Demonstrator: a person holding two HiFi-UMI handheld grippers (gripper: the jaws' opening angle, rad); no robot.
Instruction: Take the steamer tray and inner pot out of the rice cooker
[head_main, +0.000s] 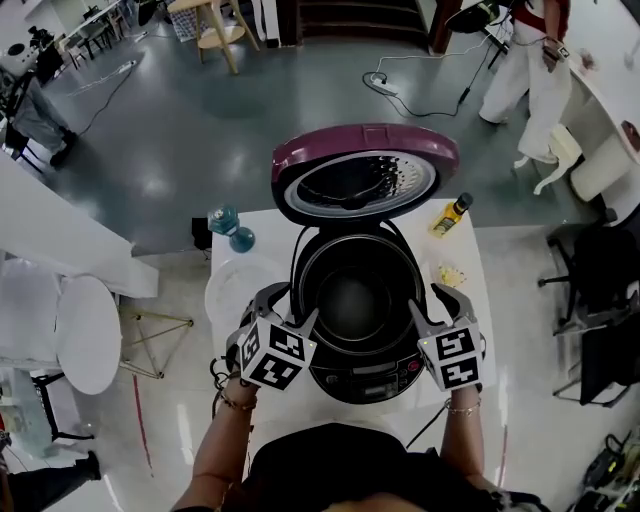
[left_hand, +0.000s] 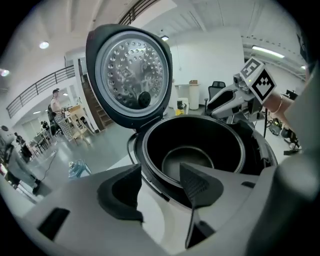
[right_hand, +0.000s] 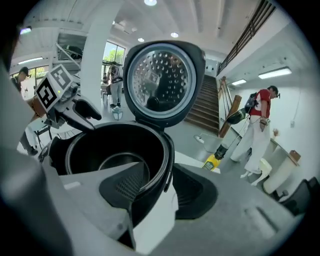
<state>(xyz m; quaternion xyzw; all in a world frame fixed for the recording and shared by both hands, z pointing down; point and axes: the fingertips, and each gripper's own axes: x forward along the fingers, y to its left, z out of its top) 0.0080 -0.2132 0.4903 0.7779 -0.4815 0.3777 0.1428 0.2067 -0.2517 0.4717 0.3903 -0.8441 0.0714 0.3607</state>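
Note:
The black rice cooker (head_main: 365, 375) stands on a white table (head_main: 470, 300) with its maroon lid (head_main: 365, 170) swung up at the back. Its dark inner pot (head_main: 352, 298) sits inside and looks empty. My left gripper (head_main: 283, 308) is at the cooker's left edge. In the left gripper view its jaws (left_hand: 160, 170) stand apart, one over the pot (left_hand: 195, 145) and one outside the rim, touching nothing. My right gripper (head_main: 437, 303) is at the right edge. In the right gripper view its jaws (right_hand: 159, 167) straddle the pot's (right_hand: 115, 145) wall, and no pad visibly presses on it.
A white round dish (head_main: 232, 288) lies on the table left of the cooker, with a blue bottle (head_main: 228, 225) behind it. A yellow bottle (head_main: 452, 213) stands at the table's back right. A person (head_main: 520, 60) stands far off on the grey floor. White round furniture (head_main: 85, 335) is at the left.

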